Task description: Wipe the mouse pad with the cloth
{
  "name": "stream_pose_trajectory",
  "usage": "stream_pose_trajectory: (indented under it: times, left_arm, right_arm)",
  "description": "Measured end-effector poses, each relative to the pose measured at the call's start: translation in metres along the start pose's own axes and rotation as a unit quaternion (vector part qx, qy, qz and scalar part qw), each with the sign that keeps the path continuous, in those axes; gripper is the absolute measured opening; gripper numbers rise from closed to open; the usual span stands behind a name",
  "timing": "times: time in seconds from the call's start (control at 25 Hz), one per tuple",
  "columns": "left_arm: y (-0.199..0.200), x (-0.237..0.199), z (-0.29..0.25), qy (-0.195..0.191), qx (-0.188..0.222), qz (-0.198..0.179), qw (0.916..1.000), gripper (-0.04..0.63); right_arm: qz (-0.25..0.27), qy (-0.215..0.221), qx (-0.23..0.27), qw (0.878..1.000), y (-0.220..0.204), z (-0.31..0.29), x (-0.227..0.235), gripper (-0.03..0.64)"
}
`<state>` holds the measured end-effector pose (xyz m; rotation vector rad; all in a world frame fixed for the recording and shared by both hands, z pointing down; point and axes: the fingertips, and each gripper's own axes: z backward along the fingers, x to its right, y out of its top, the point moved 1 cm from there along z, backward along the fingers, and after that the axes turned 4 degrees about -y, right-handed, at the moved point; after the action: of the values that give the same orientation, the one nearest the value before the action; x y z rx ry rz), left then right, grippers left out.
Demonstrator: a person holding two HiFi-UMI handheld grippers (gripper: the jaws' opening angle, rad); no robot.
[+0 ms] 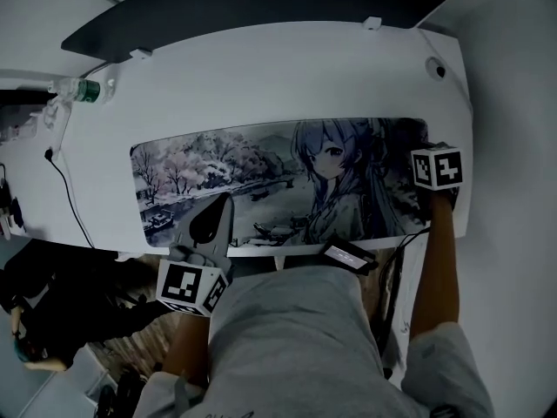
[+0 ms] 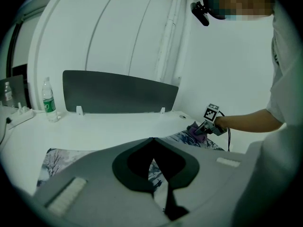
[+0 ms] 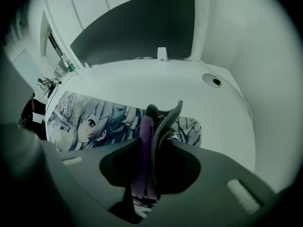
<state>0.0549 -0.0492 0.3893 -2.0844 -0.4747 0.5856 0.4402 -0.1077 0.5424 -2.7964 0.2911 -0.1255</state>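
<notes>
Bunching upright in right gripper [image 3: 150, 151]: purple-grey cloth [image 3: 163, 122].

A long mouse pad [image 1: 261, 177], printed with a drawn figure and wintry trees, lay on the white desk [image 1: 261, 77]. The left hand-held gripper [image 1: 224, 205] sat over its near edge, the right hand-held gripper [image 1: 431, 157] at its right end. A bottle [image 1: 80, 90] was at the desk's far left.

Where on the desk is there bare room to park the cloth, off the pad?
Free: the white desk strip between the far edge of the mouse pad and the dark panel, and the right corner around the cable hole. Crowded: the left end, with a bottle and a cable.
</notes>
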Motion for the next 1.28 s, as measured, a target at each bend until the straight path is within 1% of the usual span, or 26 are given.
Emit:
stream_pose_trajectory:
  times: [0.32, 0.48, 0.6, 0.72, 1.0, 1.28]
  left_arm:
    - [-0.012, -0.039, 0.026, 0.000, 0.006, 0.010, 0.9999, 0.018]
    - [-0.022, -0.060, 0.040, -0.004, 0.006, 0.019, 0.9998, 0.018]
    - [-0.027, -0.077, 0.052, -0.009, 0.004, 0.024, 0.9997, 0.018]
    - [-0.032, -0.102, 0.067, -0.004, 0.008, 0.028, 0.9996, 0.018]
    - [-0.051, -0.157, 0.104, 0.012, 0.010, 0.043, 0.9990, 0.018]
    - [-0.060, -0.193, 0.133, 0.016, 0.019, 0.045, 0.9987, 0.018]
  right_arm:
    - [0.014, 0.008, -0.011, 1.000, 0.014, -0.010, -0.060, 0.098]
    - [0.028, 0.013, -0.018, 0.999, 0.025, -0.016, -0.099, 0.098]
    - [0.024, 0.022, -0.022, 0.999, 0.029, -0.020, -0.128, 0.098]
    - [0.022, 0.030, -0.018, 0.999, 0.039, -0.025, -0.161, 0.099]
    - [0.048, 0.042, -0.024, 0.998, 0.055, -0.035, -0.235, 0.100]
    - [0.064, 0.055, -0.022, 0.996, 0.068, -0.042, -0.298, 0.099]
